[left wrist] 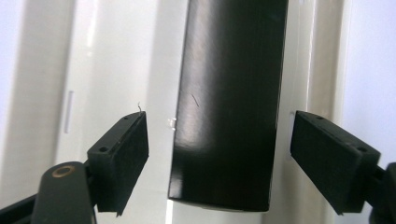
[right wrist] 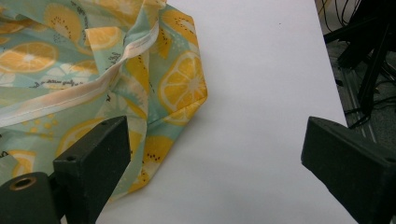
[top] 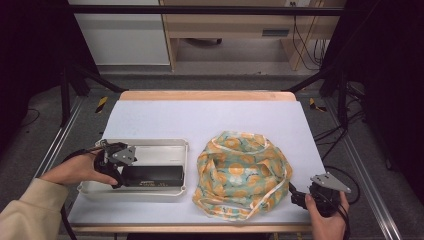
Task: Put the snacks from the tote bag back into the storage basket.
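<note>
My right claw [top: 299, 198] sits at five o'clock on the tabletop [top: 165, 120], jaws spread with nothing between them, just beside the near right edge of the lemon-print cloth bag [top: 242, 172]. At eight o'clock my left claw [top: 116, 176] reaches into the white tray [top: 150, 144]. Its jaws stand apart on either side of the black box [top: 152, 176] lying along the tray's near wall, with a gap showing at each pad [left wrist: 122, 154].

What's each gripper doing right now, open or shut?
Left gripper: open, jaws either side of the black box in the tray, not pressing it.
Right gripper: open, holding nothing, beside the bag.
</note>
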`<state>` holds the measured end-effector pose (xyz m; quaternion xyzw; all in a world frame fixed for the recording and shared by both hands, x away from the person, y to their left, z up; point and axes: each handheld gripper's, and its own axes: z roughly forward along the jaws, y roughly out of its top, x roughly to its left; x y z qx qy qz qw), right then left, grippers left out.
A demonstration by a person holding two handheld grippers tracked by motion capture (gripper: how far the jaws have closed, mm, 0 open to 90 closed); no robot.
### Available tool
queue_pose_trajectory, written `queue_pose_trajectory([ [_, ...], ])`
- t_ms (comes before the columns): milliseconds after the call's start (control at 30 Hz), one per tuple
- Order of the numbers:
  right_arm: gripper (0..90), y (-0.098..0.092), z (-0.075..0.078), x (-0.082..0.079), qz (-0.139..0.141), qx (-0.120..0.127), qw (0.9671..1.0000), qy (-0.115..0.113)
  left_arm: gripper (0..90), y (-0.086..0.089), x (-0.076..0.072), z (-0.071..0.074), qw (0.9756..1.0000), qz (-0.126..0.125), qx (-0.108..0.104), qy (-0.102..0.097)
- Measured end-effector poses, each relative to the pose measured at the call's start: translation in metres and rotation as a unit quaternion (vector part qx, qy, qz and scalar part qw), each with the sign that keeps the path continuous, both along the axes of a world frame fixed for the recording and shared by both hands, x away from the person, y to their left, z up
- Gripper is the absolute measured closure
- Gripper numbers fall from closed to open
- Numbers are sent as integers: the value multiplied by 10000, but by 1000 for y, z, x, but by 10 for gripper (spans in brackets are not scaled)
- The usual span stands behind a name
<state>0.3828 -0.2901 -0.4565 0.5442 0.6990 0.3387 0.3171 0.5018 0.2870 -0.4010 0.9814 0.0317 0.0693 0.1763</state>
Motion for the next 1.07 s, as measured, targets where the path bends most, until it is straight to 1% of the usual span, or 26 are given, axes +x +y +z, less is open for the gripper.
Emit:
queue_pose_trajectory([
  [100, 83, 0, 0, 0, -7, 4, 10000, 2, 170, -1, -2, 6, 9997, 165, -143, -47],
  [167, 83, 0, 0, 0, -9, -3, 10000, 8, 155, -3, -4, 10, 9996, 200, -182, -90],
  [233, 83, 0, 0, 0, -10, -6, 10000, 14, 133, -5, -7, 14, 9992, 256, -299, -105],
  [300, 83, 0, -1, 1, -3, -26, 10000, 17, 118, -7, -8, 20, 9985, 331, -404, -165],
  [333, 83, 0, 0, 1, 0, -29, 10000, 18, 114, -9, -9, 23, 9976, 409, -528, -184],
  [367, 83, 0, 0, 1, 2, -28, 10000, 17, 107, -9, -10, 26, 9972, 438, -570, -196],
  [400, 83, 0, 0, 1, 7, -36, 10000, 25, 103, -10, -11, 29, 9967, 482, -609, -250],
  [433, 83, 0, 0, 1, 6, -36, 10000, 27, 102, -11, -11, 31, 9958, 537, -693, -281],
  [467, 82, 0, 0, 1, 4, -33, 10000, 25, 102, -11, -12, 36, 9933, 706, -856, -323],
  [500, 82, 0, 0, 1, 6, -24, 10000, 22, 102, -11, -12, 38, 9910, 835, -1001, -312],
  [567, 82, 0, 0, 1, 6, -26, 10000, 26, 102, -9, -10, 46, 9832, 1274, -1255, -369],
  [600, 82, 0, 0, 1, 5, -32, 10000, 25, 102, -9, -9, 48, 9778, 1529, -1376, -400],
  [633, 81, 1, 0, 1, 3, -28, 10000, 25, 101, -8, -8, 50, 9712, 1815, -1464, -495],
  [700, 81, 1, 0, 1, 9, -33, 10000, 28, 101, -7, -7, 50, 9621, 2107, -1622, -601],
  [733, 81, 1, 0, 1, 8, -35, 10000, 29, 100, -6, -7, 50, 9554, 2296, -1736, -656],
  [800, 80, 1, 0, 1, 6, -38, 10000, 24, 100, -3, -6, 48, 9454, 2525, -1931, -719],
  [833, 80, 1, 0, 2, 2, -19, 10000, 20, 100, -1, -7, 47, 9399, 2619, -2064, -731],
  [867, 80, 1, -1, 2, -1, -30, 10000, 16, 100, 1, -7, 46, 9333, 2724, -2220, -739],
  [900, 80, 1, -1, 2, -4, -34, 10000, 19, 100, 4, -8, 44, 9280, 2808, -2328, -762],
  [933, 80, 0, -1, 2, -9, -33, 10000, 20, 100, 7, -8, 42, 9233, 2877, -2414, -807],
  [967, 79, 0, -1, 2, -16, -41, 10000, 23, 104, 8, -8, 40, 9196, 2950, -2462, -816],
  [1000, 80, 0, -1, 3, -12, -46, 10000, 30, 104, 11, -7, 39, 9192, 3039, -2362, -832],
  [1033, 80, 1, -1, 3, -15, -54, 10000, 35, 96, 13, -7, 38, 9206, 3058, -2264, -879],
  [1067, 80, 1, -1, 3, -13, -56, 10000, 42, 96, 16, -8, 38, 9177, 3149, -2222, -968],
])
